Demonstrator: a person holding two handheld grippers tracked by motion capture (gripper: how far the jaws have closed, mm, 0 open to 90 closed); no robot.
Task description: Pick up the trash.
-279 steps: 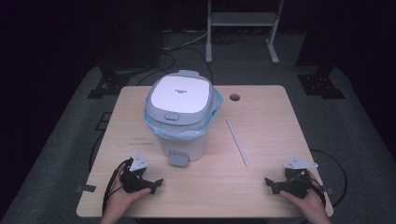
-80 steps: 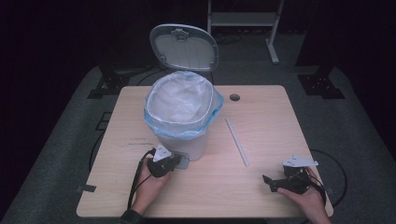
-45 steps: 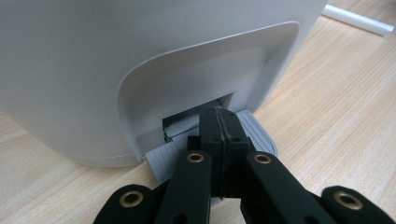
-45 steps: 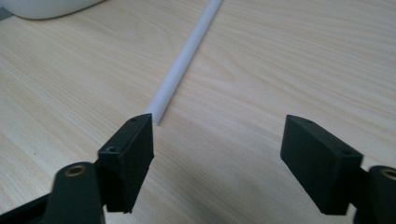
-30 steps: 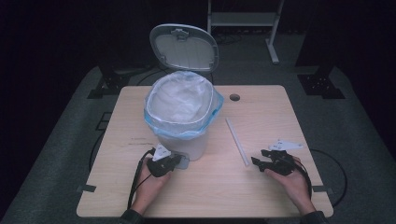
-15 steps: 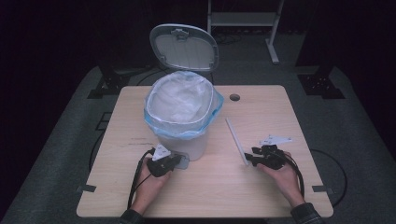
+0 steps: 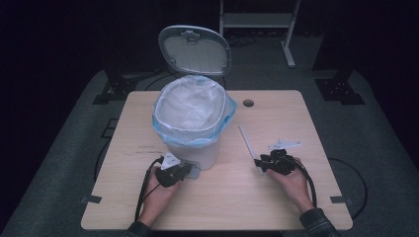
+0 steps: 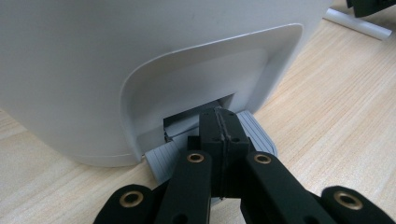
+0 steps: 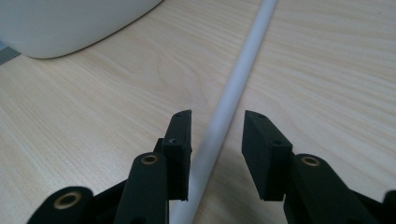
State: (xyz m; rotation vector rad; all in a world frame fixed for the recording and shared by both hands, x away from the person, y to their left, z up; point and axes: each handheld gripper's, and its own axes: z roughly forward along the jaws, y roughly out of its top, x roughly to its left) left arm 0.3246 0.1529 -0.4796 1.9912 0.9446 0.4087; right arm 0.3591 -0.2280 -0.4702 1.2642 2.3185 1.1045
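Observation:
A white pedal bin (image 7: 193, 148) with a blue liner (image 7: 163, 133) stands mid-table, its lid (image 7: 194, 49) raised behind it. My left gripper (image 7: 185, 171) is shut, its tips pressing down on the grey pedal (image 8: 259, 133) at the bin's (image 8: 116, 56) base. The left gripper (image 8: 219, 126) shows its jaws closed together over the pedal. A thin white rod (image 7: 250, 148) lies on the table right of the bin. My right gripper (image 7: 260, 163) is open at the rod's near end. In the right gripper view the rod (image 9: 229, 107) runs between the parted jaws of the right gripper (image 9: 215, 128).
The wooden table (image 7: 276, 197) has a round cable hole (image 7: 248, 103) at the back. Cables trail from both grippers over the front edge. A metal rack leg (image 7: 289, 49) stands on the floor beyond the table.
The bin's lid has gone from shut to raised, with the left gripper moved onto the pedal. The right gripper moved left from the table's right front to the rod's near end.

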